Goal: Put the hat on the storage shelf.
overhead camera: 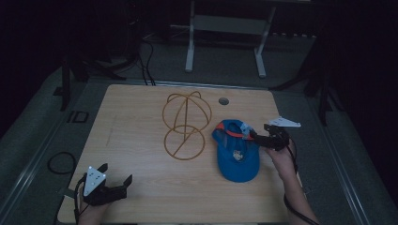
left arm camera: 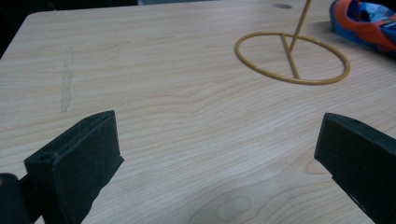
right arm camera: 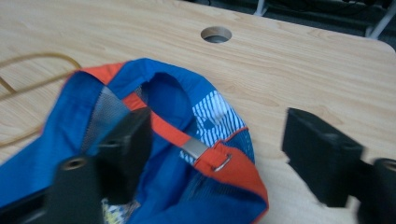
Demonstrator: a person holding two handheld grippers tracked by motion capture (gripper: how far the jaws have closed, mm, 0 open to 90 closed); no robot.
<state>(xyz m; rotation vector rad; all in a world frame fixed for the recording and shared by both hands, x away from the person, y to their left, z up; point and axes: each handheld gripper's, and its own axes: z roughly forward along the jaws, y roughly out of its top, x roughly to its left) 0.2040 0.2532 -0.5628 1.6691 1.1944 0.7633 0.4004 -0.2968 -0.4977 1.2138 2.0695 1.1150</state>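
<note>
The blue cap lies on the bench just right of the wire hat stand, crown opening upward. Its long axis runs from the orange back strap, farthest from the person, to the brim pointing back toward them. The right claw straddles that strap at the cap's rear: one jaw sits inside the opening, the other outside on the bench side, pads not yet pressing. I'd judge this the grasping step; next the jaws need to pinch the strap so the cap can be lifted toward the stand. The left claw rests gaping and empty, well left of the stand near the bench's front edge.
</note>
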